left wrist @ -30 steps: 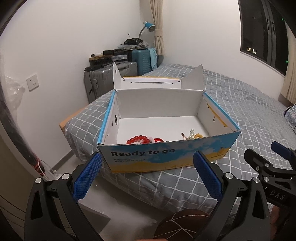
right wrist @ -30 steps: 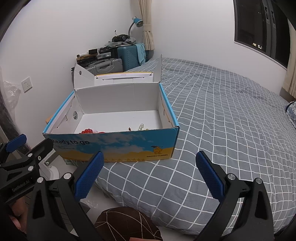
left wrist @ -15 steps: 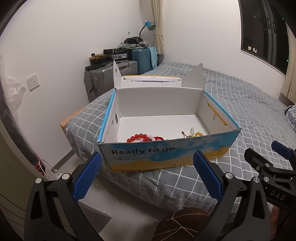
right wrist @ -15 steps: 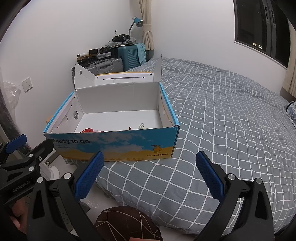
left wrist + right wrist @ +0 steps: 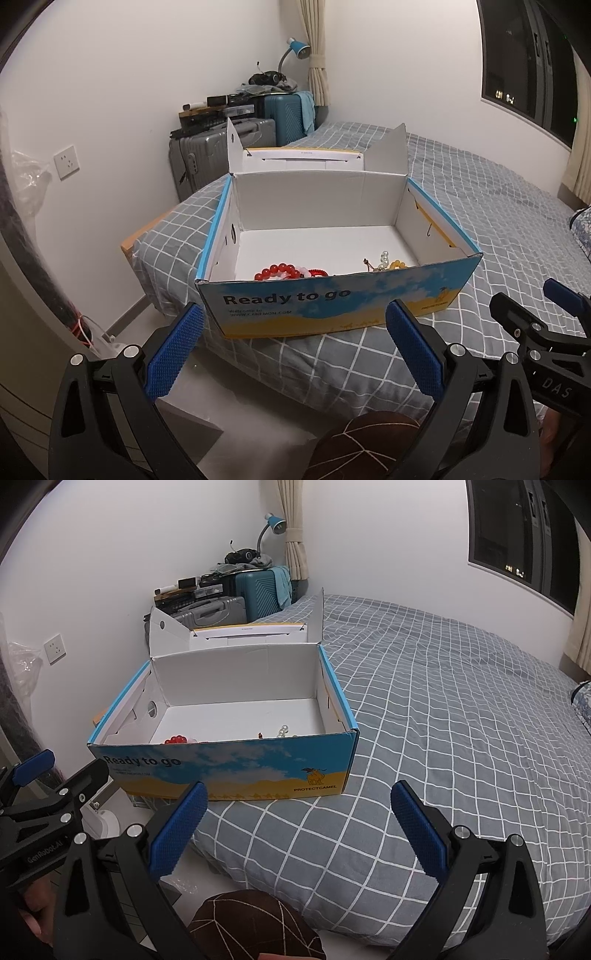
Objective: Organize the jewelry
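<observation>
An open blue-and-yellow printed cardboard box [image 5: 332, 299] with its lid folded back is being shown resting at the corner of a bed covered in grey, white-checked fabric [image 5: 443, 738]. Inside the box, against its near wall, a red round-bead bracelet [image 5: 279, 272] is being seen at the left, and a small cluster of pearl and yellow beads [image 5: 388, 261] at the right, the two lying apart. The left gripper [image 5: 293, 350] is being held before the box with its blue-padded jaws spread wide and nothing between them. The right gripper [image 5: 295, 834] is being held beside it, likewise spread wide and empty, over the near edge of the bed.
</observation>
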`<action>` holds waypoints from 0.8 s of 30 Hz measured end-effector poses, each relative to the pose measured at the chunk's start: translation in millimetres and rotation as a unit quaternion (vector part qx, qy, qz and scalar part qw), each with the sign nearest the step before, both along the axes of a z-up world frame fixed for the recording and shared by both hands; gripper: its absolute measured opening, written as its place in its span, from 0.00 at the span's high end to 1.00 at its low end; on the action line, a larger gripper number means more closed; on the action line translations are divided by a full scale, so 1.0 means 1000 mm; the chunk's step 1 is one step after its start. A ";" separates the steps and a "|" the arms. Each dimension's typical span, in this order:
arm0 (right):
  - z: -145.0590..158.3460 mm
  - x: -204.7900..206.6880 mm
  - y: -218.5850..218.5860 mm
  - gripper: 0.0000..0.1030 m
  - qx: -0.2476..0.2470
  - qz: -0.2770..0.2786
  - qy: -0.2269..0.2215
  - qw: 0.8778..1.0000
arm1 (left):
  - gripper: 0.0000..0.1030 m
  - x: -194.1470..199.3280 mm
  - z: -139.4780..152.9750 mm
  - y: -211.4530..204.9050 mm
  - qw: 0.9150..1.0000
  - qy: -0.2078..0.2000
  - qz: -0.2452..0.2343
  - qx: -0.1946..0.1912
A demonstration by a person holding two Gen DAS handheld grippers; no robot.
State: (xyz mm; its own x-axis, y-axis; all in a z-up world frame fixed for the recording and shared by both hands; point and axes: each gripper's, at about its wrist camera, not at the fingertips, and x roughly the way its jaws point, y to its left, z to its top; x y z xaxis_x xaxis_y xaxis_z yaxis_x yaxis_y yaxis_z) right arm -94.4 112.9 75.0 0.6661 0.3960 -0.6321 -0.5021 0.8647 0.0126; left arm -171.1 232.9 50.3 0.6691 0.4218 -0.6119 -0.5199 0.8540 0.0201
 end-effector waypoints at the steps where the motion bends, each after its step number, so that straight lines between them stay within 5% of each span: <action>1: 0.000 0.000 0.000 0.07 0.000 0.000 0.000 1.000 | 0.06 0.000 0.000 0.000 1.000 0.001 0.000 0.000; 24: 0.004 0.003 -0.005 0.07 0.003 -0.001 0.000 1.000 | 0.06 0.006 0.000 0.000 1.000 0.004 0.004 0.001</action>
State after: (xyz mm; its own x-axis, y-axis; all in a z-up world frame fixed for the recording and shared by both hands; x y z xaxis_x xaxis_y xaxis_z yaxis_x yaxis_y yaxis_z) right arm -91.1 108.1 78.6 0.6662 0.3981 -0.6306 -0.5006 0.8655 0.0175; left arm -165.3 232.6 50.2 0.6600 0.4290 -0.6168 -0.5272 0.8493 0.0267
